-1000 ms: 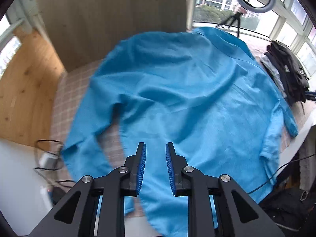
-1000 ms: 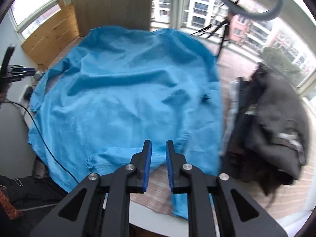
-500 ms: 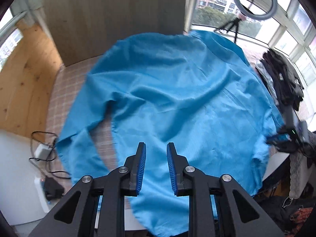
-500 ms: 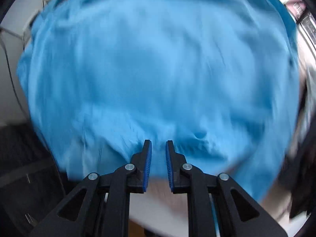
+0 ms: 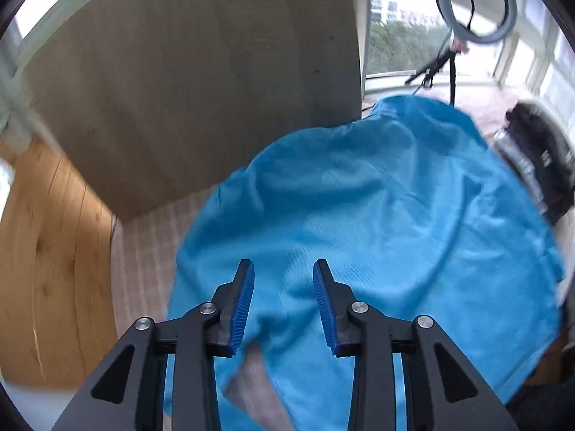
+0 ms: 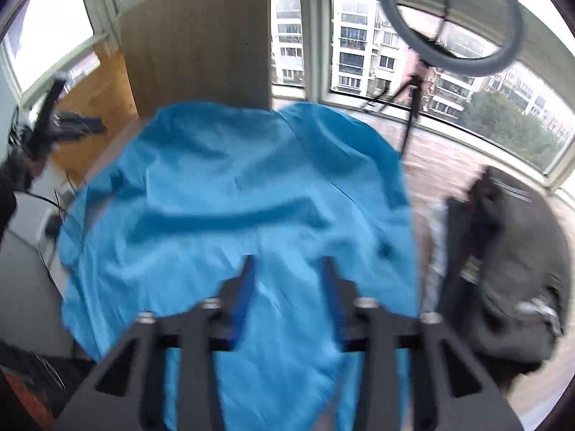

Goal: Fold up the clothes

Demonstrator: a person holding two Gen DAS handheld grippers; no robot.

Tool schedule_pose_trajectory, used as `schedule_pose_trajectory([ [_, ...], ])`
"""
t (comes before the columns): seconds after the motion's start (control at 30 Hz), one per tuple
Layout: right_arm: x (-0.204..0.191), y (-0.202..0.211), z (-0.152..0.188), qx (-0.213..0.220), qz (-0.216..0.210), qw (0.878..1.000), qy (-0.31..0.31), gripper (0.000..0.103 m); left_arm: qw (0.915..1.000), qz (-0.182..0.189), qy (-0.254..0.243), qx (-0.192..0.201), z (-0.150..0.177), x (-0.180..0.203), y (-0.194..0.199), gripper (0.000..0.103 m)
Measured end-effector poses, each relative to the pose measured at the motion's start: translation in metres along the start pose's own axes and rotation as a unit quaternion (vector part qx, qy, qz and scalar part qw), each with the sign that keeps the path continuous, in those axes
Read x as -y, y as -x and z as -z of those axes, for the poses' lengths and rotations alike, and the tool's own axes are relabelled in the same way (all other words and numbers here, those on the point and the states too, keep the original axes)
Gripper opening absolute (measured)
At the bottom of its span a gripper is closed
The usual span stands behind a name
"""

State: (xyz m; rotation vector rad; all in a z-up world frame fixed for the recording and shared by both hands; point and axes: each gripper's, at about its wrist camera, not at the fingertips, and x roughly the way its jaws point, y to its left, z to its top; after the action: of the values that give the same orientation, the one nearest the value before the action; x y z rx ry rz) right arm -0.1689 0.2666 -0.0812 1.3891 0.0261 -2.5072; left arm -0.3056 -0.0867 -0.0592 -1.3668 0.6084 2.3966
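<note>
A bright blue long-sleeved shirt (image 5: 377,215) lies spread and rumpled over a table with a checked cloth (image 5: 143,251). My left gripper (image 5: 284,269) hovers over the shirt's near left part, close to a gap where the cloth shows. Its jaws are opening and nothing is pinched between the blue pads (image 5: 244,309). In the right wrist view the shirt (image 6: 233,197) fills the middle. My right gripper (image 6: 287,265), blurred by motion, hangs over the shirt's near edge. Its jaws are opening too, with only fabric lying below them.
A pile of dark clothes (image 6: 503,269) sits right of the shirt, also at the right edge (image 5: 539,165). A ring light on a tripod (image 6: 449,18) stands behind by the windows. A wooden board (image 5: 215,89) rises at the back. Cables lie at the left (image 6: 54,201).
Both grippers' jaws stand wider than before. The left gripper has slid left toward the shirt's side. The right gripper dipped close over the fabric and has pulled back up.
</note>
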Motion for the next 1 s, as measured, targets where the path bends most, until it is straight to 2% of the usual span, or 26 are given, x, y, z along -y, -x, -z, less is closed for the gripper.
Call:
schedule_pose_trajectory([
  [0.1, -0.021, -0.066, -0.026, -0.010, -0.002, 1.000, 0.000, 0.023, 0.9978, -0.027, -0.059, 0.011, -0.031, 0.009, -0.038, 0.037],
  [0.2, -0.027, -0.118, -0.037, -0.037, -0.023, 0.999, -0.010, 0.023, 0.9960, -0.026, -0.085, 0.010, -0.057, 0.002, -0.070, 0.048],
  [0.27, -0.028, -0.144, -0.041, -0.052, -0.035, 0.998, -0.011, 0.023, 0.9948, -0.021, -0.100, -0.001, -0.071, -0.002, -0.095, 0.052],
  [0.4, -0.012, -0.174, -0.044, -0.061, -0.025, 0.998, -0.022, 0.024, 0.9917, -0.013, -0.121, -0.043, -0.083, -0.002, -0.146, 0.051],
  [0.43, -0.005, -0.178, -0.045, -0.060, -0.027, 0.997, -0.033, 0.024, 0.9909, -0.008, -0.123, -0.054, -0.083, -0.001, -0.157, 0.034],
  [0.47, 0.002, -0.182, -0.047, -0.059, -0.025, 0.997, -0.042, 0.024, 0.9909, -0.009, -0.118, -0.065, -0.082, -0.002, -0.166, 0.000],
  [0.5, 0.008, -0.185, -0.048, -0.059, -0.019, 0.997, -0.050, 0.025, 0.9914, -0.009, -0.108, -0.073, -0.081, -0.003, -0.172, 0.002],
  [0.57, 0.020, -0.193, -0.052, -0.060, -0.013, 0.996, -0.059, 0.026, 0.9932, -0.022, -0.101, -0.054, -0.081, -0.006, -0.170, 0.000],
  [0.67, 0.032, -0.206, -0.059, -0.064, -0.006, 0.996, -0.061, 0.031, 0.9933, -0.085, -0.077, -0.013, -0.093, -0.019, -0.151, 0.000],
  [0.73, 0.036, -0.219, -0.065, -0.067, 0.002, 0.996, -0.056, 0.031, 0.9919, -0.109, -0.063, 0.014, -0.102, -0.028, -0.138, 0.000],
  [0.83, 0.042, -0.242, -0.074, -0.078, 0.024, 0.995, -0.055, 0.031, 0.9934, -0.099, -0.055, 0.019, -0.106, -0.028, -0.133, 0.001],
  [0.9, 0.047, -0.253, -0.079, -0.074, 0.065, 0.994, -0.048, 0.033, 0.9941, -0.089, -0.061, -0.008, -0.105, -0.026, -0.137, 0.010],
  [0.93, 0.052, -0.256, -0.081, -0.074, 0.088, 0.992, -0.050, 0.036, 0.9951, -0.081, -0.056, -0.010, -0.102, -0.029, -0.131, 0.016],
  [0.97, 0.059, -0.257, -0.082, -0.079, 0.108, 0.989, -0.061, 0.047, 0.9962, -0.072, -0.049, -0.008, -0.098, -0.033, -0.123, 0.023],
  [1.0, 0.067, -0.258, -0.083, -0.085, 0.128, 0.986, -0.072, 0.047, 0.9971, -0.062, -0.043, -0.006, -0.095, -0.037, -0.115, 0.025],
])
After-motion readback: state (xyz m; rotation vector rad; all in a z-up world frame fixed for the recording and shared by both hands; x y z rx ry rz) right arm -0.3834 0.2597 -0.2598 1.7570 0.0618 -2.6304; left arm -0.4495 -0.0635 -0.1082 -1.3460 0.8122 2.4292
